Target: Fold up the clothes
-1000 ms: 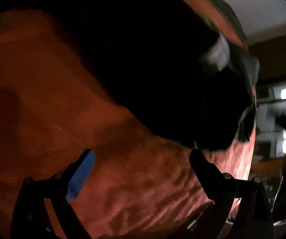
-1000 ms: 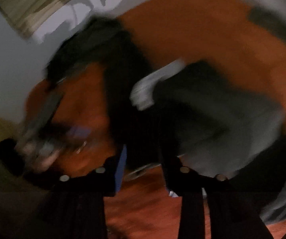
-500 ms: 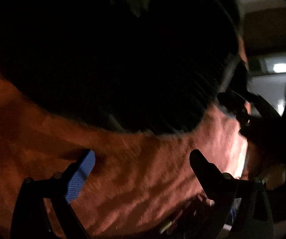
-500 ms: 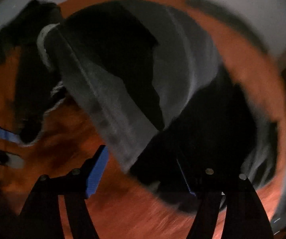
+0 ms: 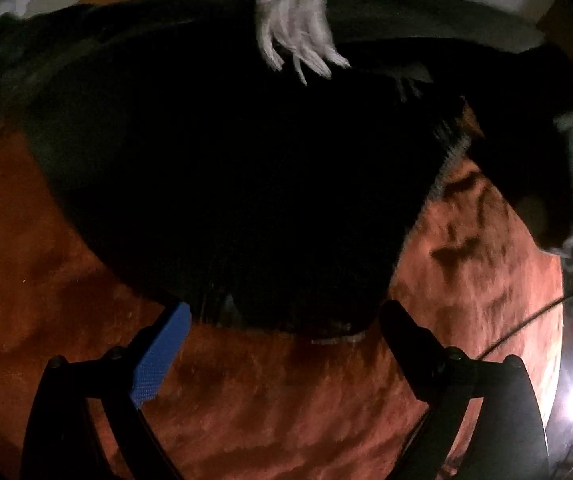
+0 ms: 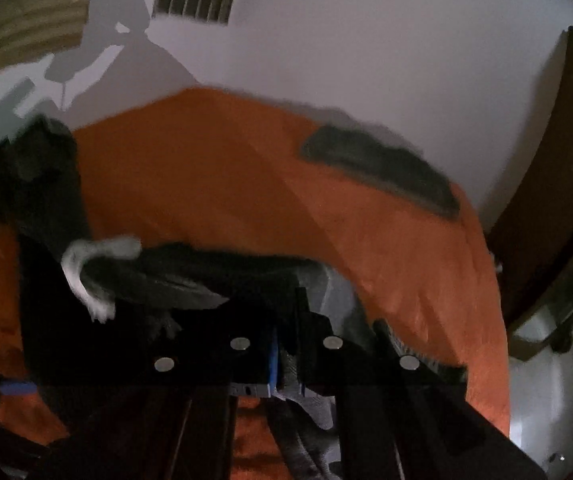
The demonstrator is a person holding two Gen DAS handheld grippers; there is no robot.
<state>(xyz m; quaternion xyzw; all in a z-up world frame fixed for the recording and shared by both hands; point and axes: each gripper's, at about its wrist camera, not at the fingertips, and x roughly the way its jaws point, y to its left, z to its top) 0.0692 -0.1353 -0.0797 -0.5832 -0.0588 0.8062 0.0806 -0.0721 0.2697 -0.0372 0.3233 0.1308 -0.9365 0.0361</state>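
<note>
A black garment (image 5: 246, 184) lies spread on the orange blanket (image 5: 278, 400), with a white drawstring (image 5: 294, 36) near its far edge. My left gripper (image 5: 282, 328) is open, its fingers just short of the garment's near hem. In the right wrist view the same black garment (image 6: 190, 276) with its white drawstring (image 6: 86, 268) lies low in the frame. My right gripper (image 6: 286, 344) is shut on a fold of the garment's dark and grey cloth.
A folded dark grey garment (image 6: 382, 168) lies at the far right of the orange blanket (image 6: 214, 168). A white wall (image 6: 366, 40) stands behind the bed. A brown wooden door (image 6: 546, 184) is at the right. The blanket's edge drops off at the right.
The right gripper has closed on the garment and lowered it toward the blanket. The garment now lies spread before the open left gripper, which has swung to face it.
</note>
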